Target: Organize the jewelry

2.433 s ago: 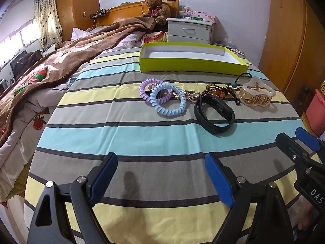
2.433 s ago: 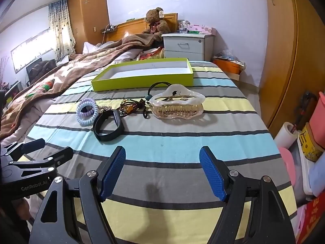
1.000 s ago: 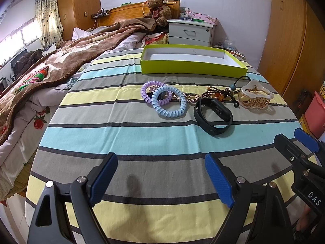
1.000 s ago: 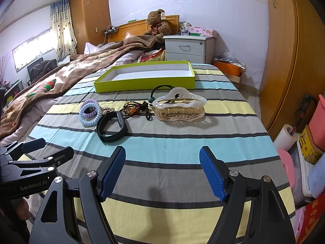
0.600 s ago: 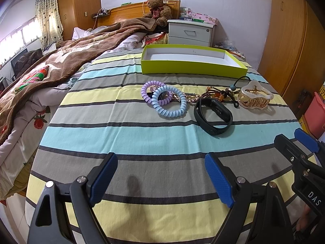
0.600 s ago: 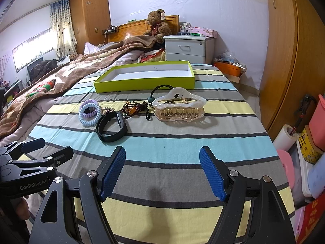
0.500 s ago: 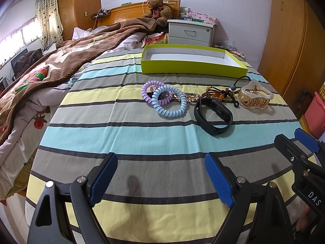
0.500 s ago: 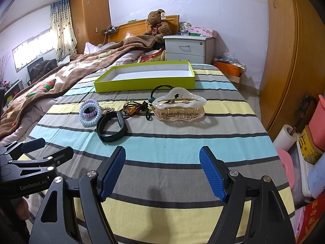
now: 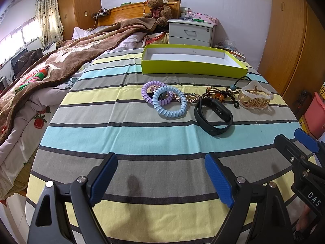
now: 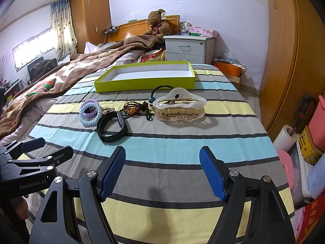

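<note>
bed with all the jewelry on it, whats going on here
A person holds a two-finger gripper in each hand over a striped bedspread. Both the left gripper and the right gripper hang with jaws open, holding nothing. The coil hair ties, black wristband, beaded bracelets and hair claw lie in a row in front of the green box, which shows nothing inside. Nothing is sorted yet.

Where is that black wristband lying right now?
The black wristband lies on the striped bedspread, between the blue coil hair tie and the hair claw.
</note>
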